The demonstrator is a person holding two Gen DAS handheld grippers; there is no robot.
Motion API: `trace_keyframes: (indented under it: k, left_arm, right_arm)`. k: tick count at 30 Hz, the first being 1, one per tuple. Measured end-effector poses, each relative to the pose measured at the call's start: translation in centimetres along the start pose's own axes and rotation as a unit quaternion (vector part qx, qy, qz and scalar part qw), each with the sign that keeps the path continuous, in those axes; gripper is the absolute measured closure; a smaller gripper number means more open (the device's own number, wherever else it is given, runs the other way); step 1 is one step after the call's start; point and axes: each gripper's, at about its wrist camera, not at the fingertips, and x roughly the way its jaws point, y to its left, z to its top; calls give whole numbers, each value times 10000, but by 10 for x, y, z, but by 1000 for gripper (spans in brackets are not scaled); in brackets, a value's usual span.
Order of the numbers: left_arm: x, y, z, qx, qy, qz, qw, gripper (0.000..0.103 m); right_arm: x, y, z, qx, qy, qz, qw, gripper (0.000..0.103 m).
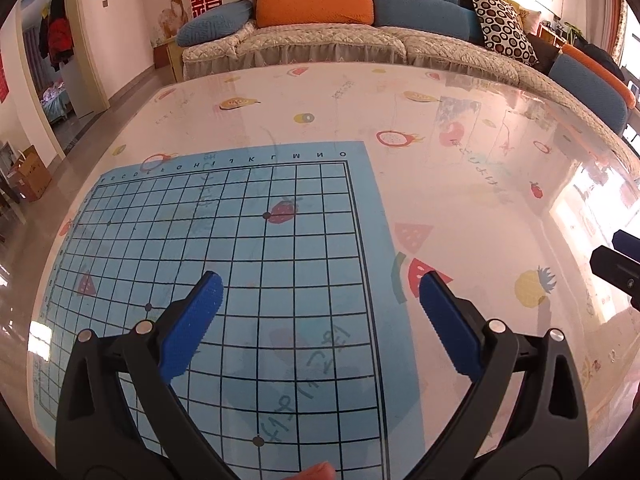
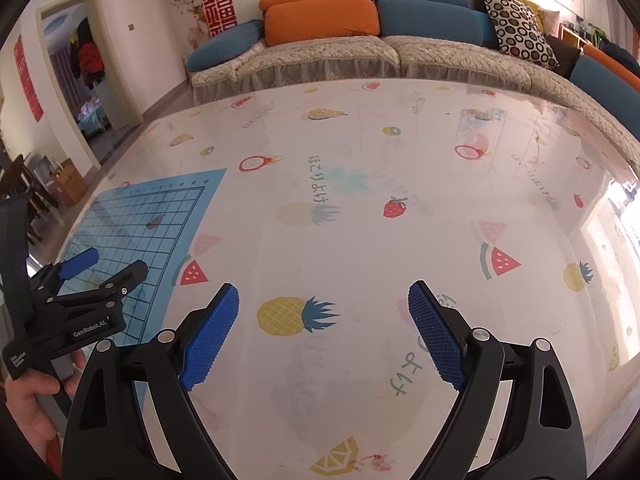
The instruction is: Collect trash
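Hanging over the table (image 1: 460, 184), the left hand-held gripper (image 1: 320, 284) has its two blue fingers (image 1: 192, 328) spread wide, and nothing sits between them. Under it lies a blue grid sheet (image 1: 224, 240) with black lines and letters along its far edge. The sheet lies flat under the table's shiny clear cover. A red strawberry picture (image 1: 283, 211) shows through the grid.

The right hand-held gripper (image 2: 323, 300) is also spread wide, with nothing between its blue fingers (image 2: 210, 340). It hangs over the pale part of the table, just above a yellow pineapple picture (image 2: 296, 314). Watermelon, lemon and other fruit pictures dot the table all around. Some scribbled marks show on the top as well.

From the right wrist view, the left hand-held gripper shows at the left edge, held by a person's hand (image 2: 30, 404). It sits over the near corner of the blue grid sheet. The two grippers are side by side and do not touch.

No trash shows anywhere on the table in either view, so I cannot tell where it is.

Behind the table stands a long sofa (image 1: 320, 46) with orange cushions (image 1: 314, 4), blue cushions (image 1: 420, 12) and a spotted pillow (image 1: 502, 24). A brown cardboard box (image 1: 30, 172) sits on the floor to the left, near an open doorway.
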Motion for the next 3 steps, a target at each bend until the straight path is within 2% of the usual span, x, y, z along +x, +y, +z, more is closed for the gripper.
trace_keyframes:
  k: [3]
  left_arm:
    - [0, -1, -1, 8, 2, 0, 10000, 7]
  right_arm:
    - [0, -1, -1, 16, -1, 2, 10000, 17]
